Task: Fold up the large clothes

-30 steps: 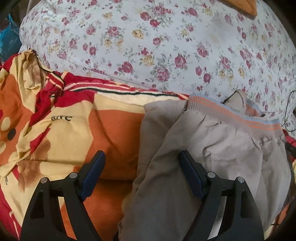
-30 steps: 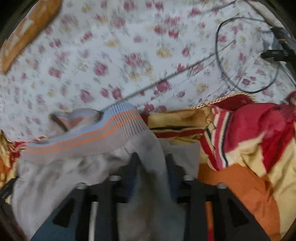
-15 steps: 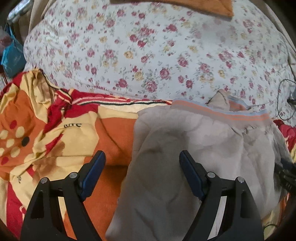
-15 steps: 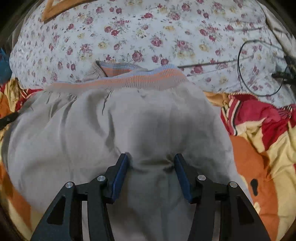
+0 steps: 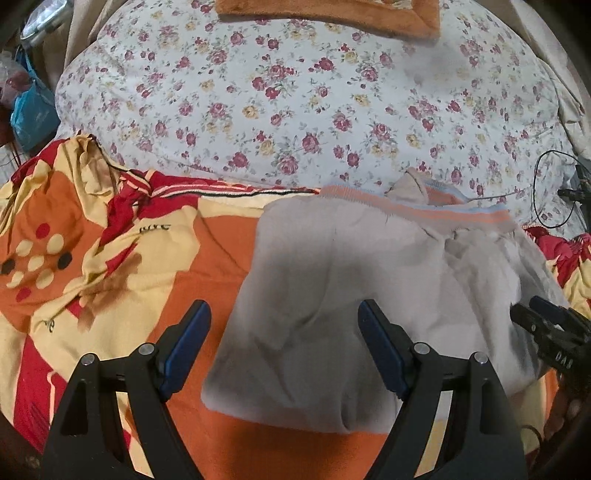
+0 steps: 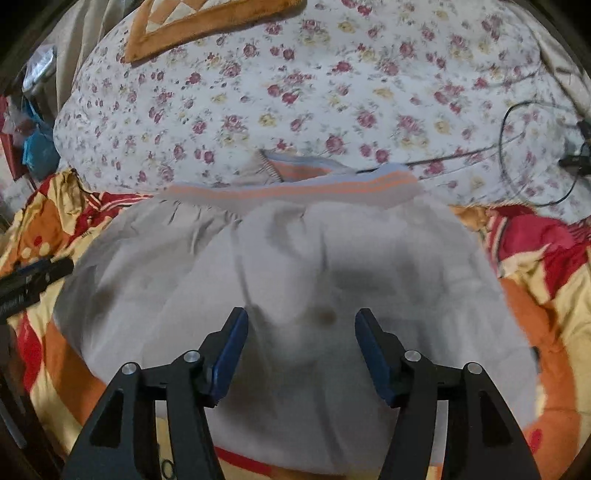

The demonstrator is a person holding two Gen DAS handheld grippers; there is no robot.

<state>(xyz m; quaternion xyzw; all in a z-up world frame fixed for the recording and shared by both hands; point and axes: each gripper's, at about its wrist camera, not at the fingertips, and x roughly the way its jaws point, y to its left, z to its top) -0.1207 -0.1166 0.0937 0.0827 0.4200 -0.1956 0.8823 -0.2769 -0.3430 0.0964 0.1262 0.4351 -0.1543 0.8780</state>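
Grey garment (image 6: 295, 280) laid flat on orange bedspread (image 5: 110, 266) for folding; left claw (image 5: 284, 343) wide apart, right claw (image 6: 301, 347) just been opening, releasing cloth, nothing gripped.

Right-wrist view is motion-blurred: grey garment (image 6: 295, 266) folds smeared, brown spot (image 6: 325, 315) on it can't be identified. Garment's near hem is hidden behind the right tool (image 6: 301, 343) body. In the left-wrist view the garment's right edge runs behind the other tool and off-frame. Orange-bordered cushion (image 5: 332, 11) is cut by the top edge. Blue bag (image 5: 31, 110) is clipped at the left rim, contents unreadable. Cable (image 5: 550, 192) ends at a dark object cut off at the right edge.
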